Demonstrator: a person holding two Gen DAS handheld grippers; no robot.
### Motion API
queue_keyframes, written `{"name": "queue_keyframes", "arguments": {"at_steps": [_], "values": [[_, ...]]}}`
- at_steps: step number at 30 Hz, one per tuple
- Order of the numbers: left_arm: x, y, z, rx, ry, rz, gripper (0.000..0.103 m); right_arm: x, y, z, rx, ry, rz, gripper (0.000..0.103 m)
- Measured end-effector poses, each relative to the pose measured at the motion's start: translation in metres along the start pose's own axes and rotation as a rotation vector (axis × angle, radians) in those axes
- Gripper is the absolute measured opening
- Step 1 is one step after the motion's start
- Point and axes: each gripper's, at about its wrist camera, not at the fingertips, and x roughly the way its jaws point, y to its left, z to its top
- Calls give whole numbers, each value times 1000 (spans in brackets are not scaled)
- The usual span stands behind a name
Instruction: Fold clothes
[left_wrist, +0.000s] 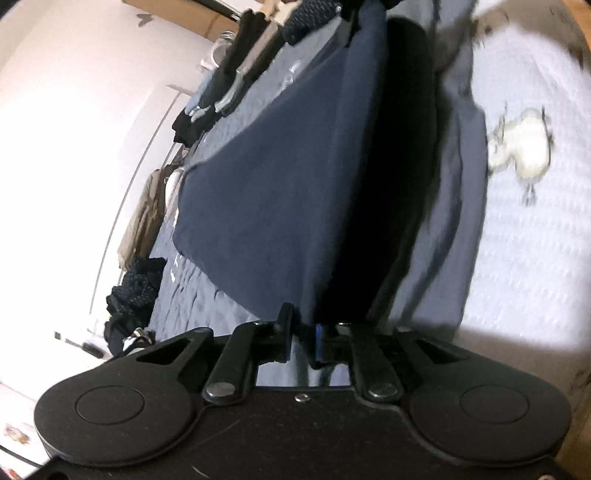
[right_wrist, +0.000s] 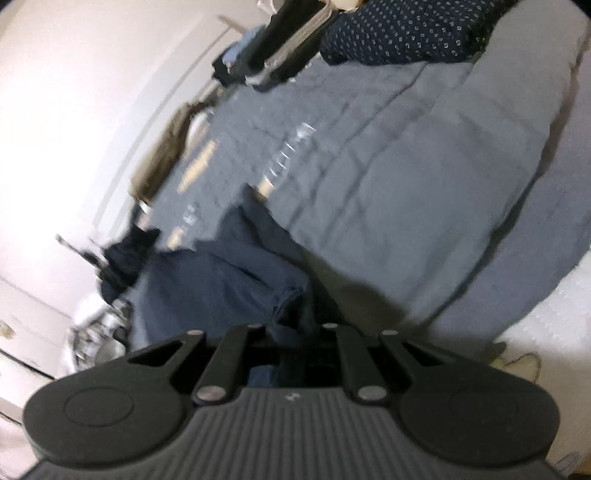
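A navy garment (left_wrist: 280, 192) hangs stretched in the air above the bed, running from my left gripper (left_wrist: 301, 330) up to the far end of the view. My left gripper's jaws stand close together with the garment's near edge pinched between them. At the top, a second black gripper (left_wrist: 347, 26) holds the garment's other end. In the right wrist view, the same navy garment (right_wrist: 229, 280) bunches right at my right gripper (right_wrist: 295, 332), which is shut on the cloth. Its fingertips are hidden under the folds.
A grey-blue quilt (right_wrist: 388, 177) covers the bed, with a white sheet (left_wrist: 535, 240) and a pale printed figure (left_wrist: 521, 144) beside it. Dark and grey folded clothes (left_wrist: 236, 74) lie at the far edge. Loose dark clothes (left_wrist: 133, 291) lie by the white wall. A dotted sleeve (right_wrist: 399, 33) shows above.
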Motion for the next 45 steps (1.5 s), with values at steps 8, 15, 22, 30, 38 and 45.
{"name": "queue_keyframes", "arguments": {"at_steps": [8,15,22,30,38,45], "values": [[-7,14,-7,11,-3,19,18,-2,2,-3,-19,-4,8,8],[-2,15,-12,-37,47,-26,25,13,22,-13,-269,37,-86,10],[-29,58,-19,-224,52,-264,64,-25,47,0,-425,18,-199,23],[-39,140,-50,-873,-129,-598,64,-66,37,23,-324,-26,-19,24],[-13,155,-56,-1158,-116,-620,64,-12,25,-6,-370,179,-138,23],[-13,164,-59,-1226,-135,-569,64,-26,39,-6,-416,83,-150,24]]}}
